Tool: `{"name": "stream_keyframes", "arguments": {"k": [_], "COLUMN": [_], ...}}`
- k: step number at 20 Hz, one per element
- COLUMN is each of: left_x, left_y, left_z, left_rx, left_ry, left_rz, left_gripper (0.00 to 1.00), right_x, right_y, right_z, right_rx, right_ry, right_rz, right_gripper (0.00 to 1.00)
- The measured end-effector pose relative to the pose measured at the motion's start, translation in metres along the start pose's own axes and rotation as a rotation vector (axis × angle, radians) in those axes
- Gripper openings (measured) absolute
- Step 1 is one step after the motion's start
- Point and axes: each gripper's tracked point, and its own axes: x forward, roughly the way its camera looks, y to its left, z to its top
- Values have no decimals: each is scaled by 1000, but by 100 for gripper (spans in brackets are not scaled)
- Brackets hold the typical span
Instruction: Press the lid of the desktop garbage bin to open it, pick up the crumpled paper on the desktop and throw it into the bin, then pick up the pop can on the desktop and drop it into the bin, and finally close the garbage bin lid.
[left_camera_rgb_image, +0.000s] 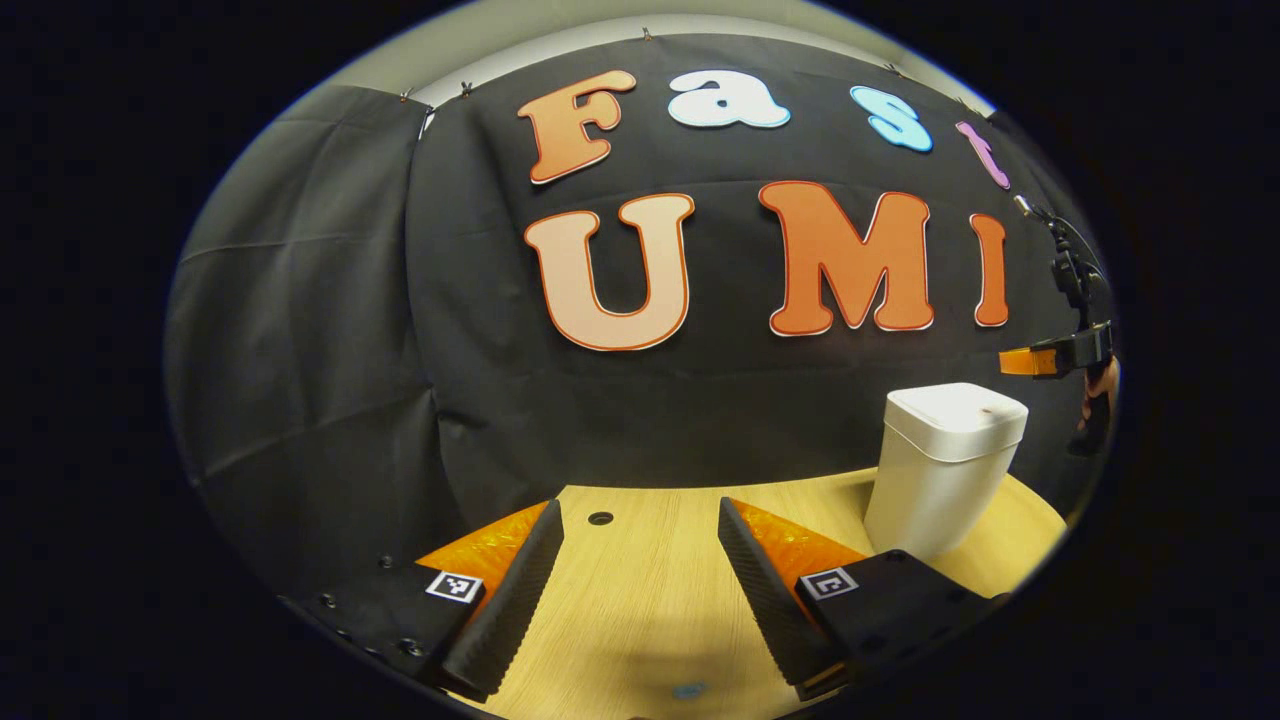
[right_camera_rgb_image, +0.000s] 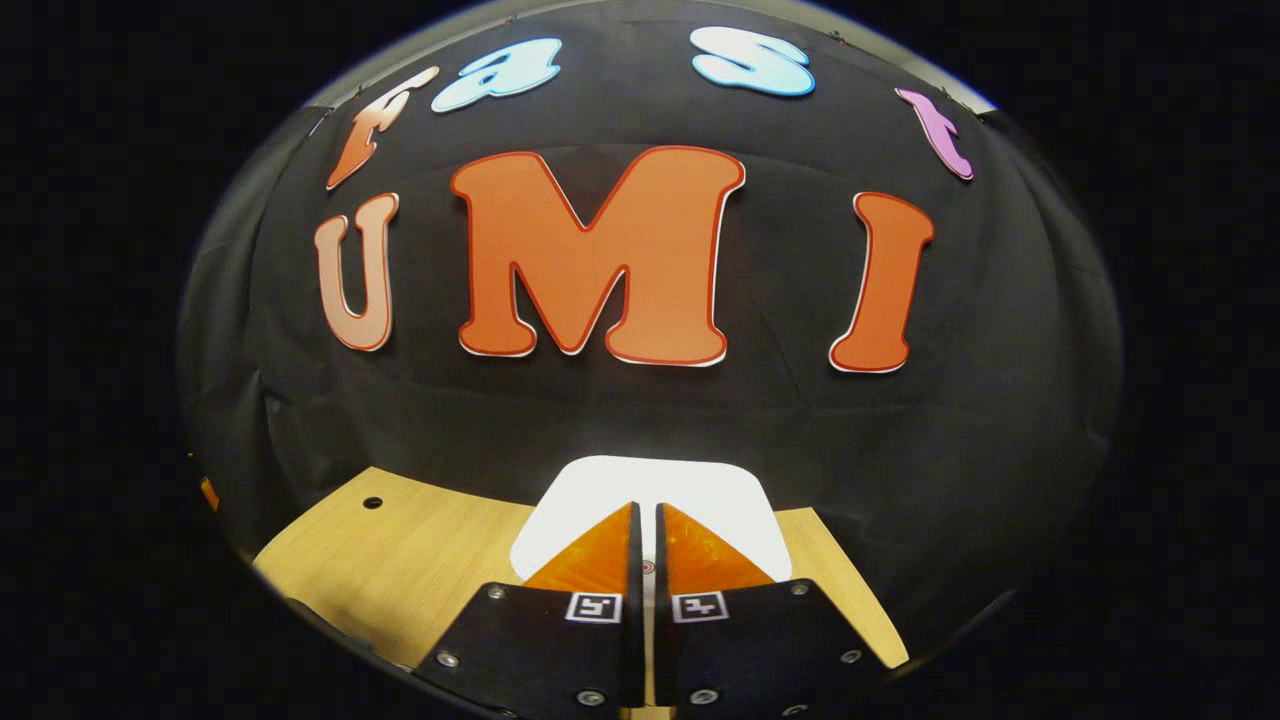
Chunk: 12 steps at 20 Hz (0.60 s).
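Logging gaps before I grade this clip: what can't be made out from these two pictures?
- Left gripper view: the bin lid looks closed; the far right gripper sits at the distorted edge, so contact with the lid can't be judged.
- Right gripper view: the right gripper's closed fingers cover the middle of the bin lid, hiding whether they touch it.
- Left gripper view: the left gripper cuts off the near desk.

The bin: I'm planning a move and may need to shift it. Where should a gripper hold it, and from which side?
Grip the bin across its body just below the lid, coming in level from the front: it stands upright, and its tall, flat-sided walls suit two fingers.
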Motion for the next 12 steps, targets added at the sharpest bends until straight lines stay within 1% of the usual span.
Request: {"name": "stream_keyframes", "arguments": {"k": [1,5,10,12], "left_x": [0,1,4,6], "left_y": [0,2,3,1], "left_z": [-1,-6,-6,-7], "left_rx": [1,-3,2,4], "left_ry": [3,15,20,21], "left_rz": [4,21,26,19], "left_gripper": [99,99,99,99], "right_x": [4,18,25,29], "right_y": [0,0,6,8], "right_z": [-3,-22,-51,-52], "right_rx": [5,0,1,13], "right_ry": [11,66,148,143], "right_rz": [5,18,39,43], "right_gripper": [2,1,1,1]}}
